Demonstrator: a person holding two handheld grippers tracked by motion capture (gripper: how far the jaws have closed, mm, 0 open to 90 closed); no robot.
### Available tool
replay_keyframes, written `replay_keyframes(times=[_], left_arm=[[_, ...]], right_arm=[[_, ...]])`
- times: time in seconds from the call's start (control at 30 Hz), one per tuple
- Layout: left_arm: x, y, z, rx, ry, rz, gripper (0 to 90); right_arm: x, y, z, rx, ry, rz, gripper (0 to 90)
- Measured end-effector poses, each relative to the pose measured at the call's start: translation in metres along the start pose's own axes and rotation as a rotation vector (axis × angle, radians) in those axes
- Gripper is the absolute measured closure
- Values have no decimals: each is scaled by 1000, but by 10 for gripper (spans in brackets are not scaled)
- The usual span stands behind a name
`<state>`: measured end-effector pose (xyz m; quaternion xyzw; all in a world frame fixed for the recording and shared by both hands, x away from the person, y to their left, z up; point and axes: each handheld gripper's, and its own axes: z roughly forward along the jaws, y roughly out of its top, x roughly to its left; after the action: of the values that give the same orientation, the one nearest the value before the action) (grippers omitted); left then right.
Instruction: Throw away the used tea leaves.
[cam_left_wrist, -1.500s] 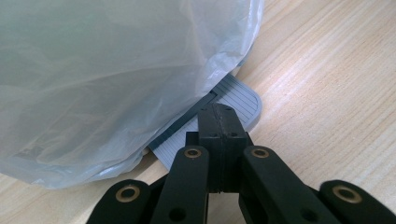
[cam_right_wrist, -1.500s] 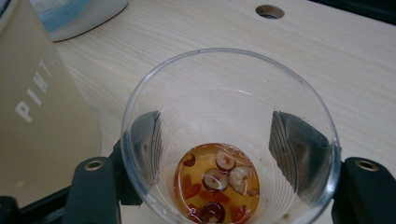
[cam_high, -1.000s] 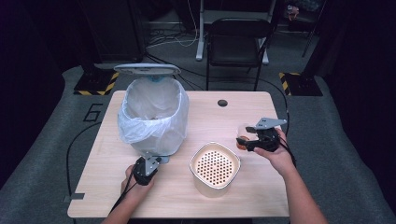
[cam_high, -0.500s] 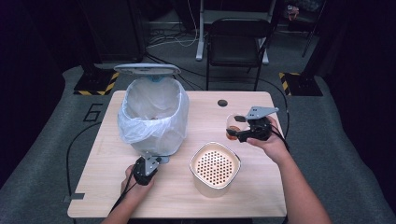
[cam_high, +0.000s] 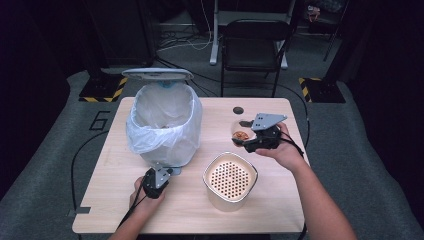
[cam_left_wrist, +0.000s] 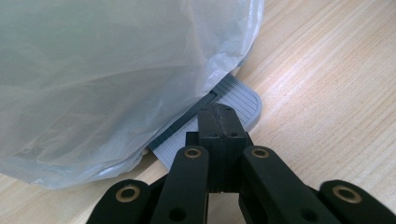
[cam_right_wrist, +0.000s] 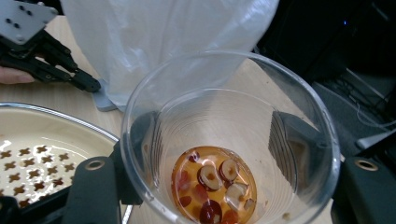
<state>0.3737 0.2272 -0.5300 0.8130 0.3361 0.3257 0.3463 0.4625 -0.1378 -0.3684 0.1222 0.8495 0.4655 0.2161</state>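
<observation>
A bin lined with a clear plastic bag (cam_high: 162, 125) stands at the table's left, its lid (cam_high: 157, 74) raised. In front of it my left gripper (cam_high: 159, 176) is shut, and in the left gripper view its tips (cam_left_wrist: 219, 112) rest on the bin's grey ribbed pedal (cam_left_wrist: 238, 95). My right gripper (cam_high: 250, 141) hovers above the table's right half, shut on a clear plastic cup (cam_right_wrist: 229, 116). The cup (cam_high: 241, 135) holds a little amber liquid with red and pale fruit slices (cam_right_wrist: 212, 184).
A cream container with a perforated insert (cam_high: 230, 177) stands at the front middle, just below the held cup. A small black disc (cam_high: 238, 110) lies near the far edge of the wooden table (cam_high: 115, 195). A folding chair (cam_high: 255, 45) stands beyond the table.
My right gripper has carried the cup leftward and a little upward, toward the bin. The left gripper has stayed on the pedal and the lid has stayed up.
</observation>
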Motion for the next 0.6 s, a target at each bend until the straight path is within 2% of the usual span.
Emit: replay_keyframes(times=[0.17, 0.37, 0.47, 0.6], left_arm=[[0, 0, 0, -6, 8, 1, 900], [0, 0, 0, -1, 8, 8, 900], [0, 0, 0, -1, 8, 8, 900], [0, 0, 0, -1, 8, 8, 900]], right_arm=[[12, 10, -4, -17, -4, -106, 355], [30, 16, -9, -30, -15, -262, 371], [37, 17, -11, -19, -34, -337, 375], [48, 17, -12, -4, -86, -436, 377]])
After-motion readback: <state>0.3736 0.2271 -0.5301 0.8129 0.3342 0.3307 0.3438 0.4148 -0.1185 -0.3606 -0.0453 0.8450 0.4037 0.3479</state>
